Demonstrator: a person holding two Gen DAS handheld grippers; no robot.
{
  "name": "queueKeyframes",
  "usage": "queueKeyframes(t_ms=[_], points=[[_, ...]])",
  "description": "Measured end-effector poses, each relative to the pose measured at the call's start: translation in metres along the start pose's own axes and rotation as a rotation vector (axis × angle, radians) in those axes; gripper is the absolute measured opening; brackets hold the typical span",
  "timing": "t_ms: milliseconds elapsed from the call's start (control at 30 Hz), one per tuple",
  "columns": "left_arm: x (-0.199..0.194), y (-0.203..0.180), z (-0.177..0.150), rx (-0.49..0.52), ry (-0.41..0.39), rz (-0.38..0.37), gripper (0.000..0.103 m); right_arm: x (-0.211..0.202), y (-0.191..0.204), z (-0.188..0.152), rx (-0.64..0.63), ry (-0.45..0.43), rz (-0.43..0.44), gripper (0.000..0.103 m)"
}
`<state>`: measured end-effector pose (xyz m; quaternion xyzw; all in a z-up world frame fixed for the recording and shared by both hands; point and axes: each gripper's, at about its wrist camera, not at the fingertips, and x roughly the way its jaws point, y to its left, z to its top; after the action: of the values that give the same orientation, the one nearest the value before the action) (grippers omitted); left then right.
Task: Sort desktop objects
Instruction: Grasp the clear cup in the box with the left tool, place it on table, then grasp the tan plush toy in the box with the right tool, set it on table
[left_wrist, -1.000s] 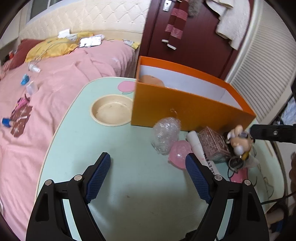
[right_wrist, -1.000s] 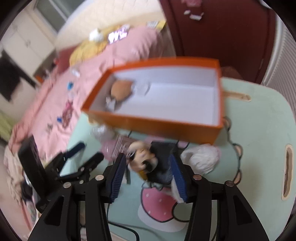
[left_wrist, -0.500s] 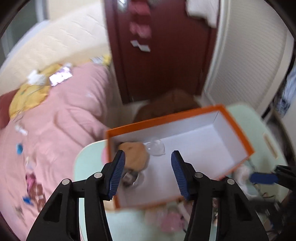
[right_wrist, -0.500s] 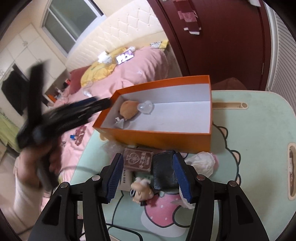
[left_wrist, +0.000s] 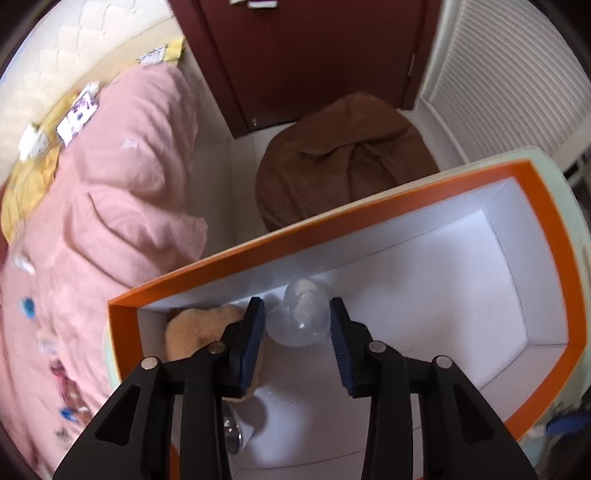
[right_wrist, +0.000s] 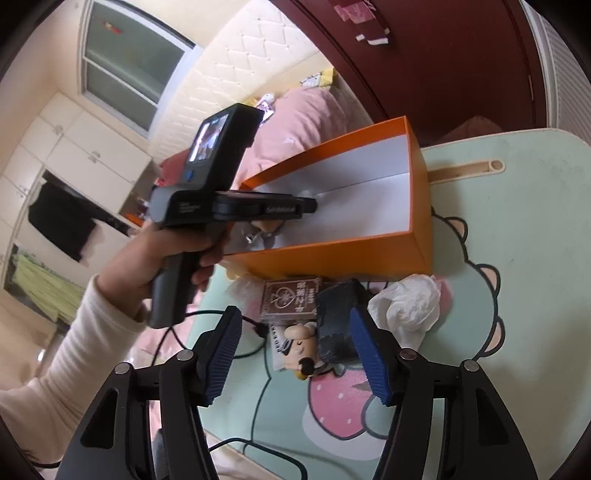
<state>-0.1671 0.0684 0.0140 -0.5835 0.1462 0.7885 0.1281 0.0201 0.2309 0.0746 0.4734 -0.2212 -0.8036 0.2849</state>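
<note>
- Writing first: the brown patterned box on the table carries pale characters and a heart emblem on its lid, too small to read; small print on the body of the left gripper is also illegible in the right wrist view.
- The left gripper points steeply down into the orange box, its jaws closing, and the clear plastic ball lies between the blue pads on the white floor of the box (not visibly pinched).
- That ball is transparent and crinkly, with something pale showing inside; a tan plush toy sits just beside it in the box's corner, partly behind the left finger.
- The right gripper hovers over the mint-green cartoon table, jaws opening and fairly wide, nothing pressed between them.
- Between and just beyond its pads lie a small figurine and a black block; a crumpled white tissue is just to their right, near the orange box's wall.
- A hand in a cream sleeve holds the left gripper's handle.
</note>
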Motion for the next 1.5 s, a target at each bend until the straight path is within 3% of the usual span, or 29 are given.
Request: queueKeyframes(t_ms=[167, 300, 533, 700, 967, 1133, 1300, 1333, 1433, 1500], points=[[-0.002, -0.001, -0.007, -0.002, -0.009, -0.021, 0.037, -0.001, 0.000, -0.003, 0.004, 0.012, 0.023, 0.062], [-0.008, 0.004, -0.012, -0.039, -0.020, -0.092, 0.036, -0.002, 0.001, -0.003, 0.005, 0.010, 0.013, 0.062], [-0.085, 0.015, -0.039, -0.103, -0.213, -0.181, 0.037, 0.004, 0.004, -0.003, -0.034, 0.006, -0.037, 0.062], [-0.120, 0.030, -0.092, -0.162, -0.282, -0.188, 0.037, 0.005, 0.008, -0.006, -0.060, -0.006, -0.071, 0.062], [-0.097, 0.043, -0.174, -0.288, -0.281, -0.218, 0.037, 0.011, 0.013, -0.005, -0.067, -0.007, -0.099, 0.062], [-0.071, 0.030, -0.191, -0.294, -0.240, -0.236, 0.037, 0.015, 0.026, -0.003, -0.108, 0.000, -0.128, 0.062], [-0.059, 0.019, -0.195, -0.309, -0.253, -0.244, 0.037, 0.022, 0.039, 0.000, -0.145, 0.008, -0.154, 0.062], [-0.057, 0.019, -0.195, -0.315, -0.259, -0.238, 0.041, 0.024, 0.039, 0.001, -0.147, 0.013, -0.157, 0.062], [-0.059, 0.020, -0.198, -0.332, -0.290, -0.226, 0.068, 0.027, 0.042, 0.005, -0.155, 0.022, -0.161, 0.062], [-0.063, 0.023, -0.202, -0.349, -0.342, -0.215, 0.072, 0.029, 0.046, 0.009, -0.166, 0.028, -0.160, 0.062]])
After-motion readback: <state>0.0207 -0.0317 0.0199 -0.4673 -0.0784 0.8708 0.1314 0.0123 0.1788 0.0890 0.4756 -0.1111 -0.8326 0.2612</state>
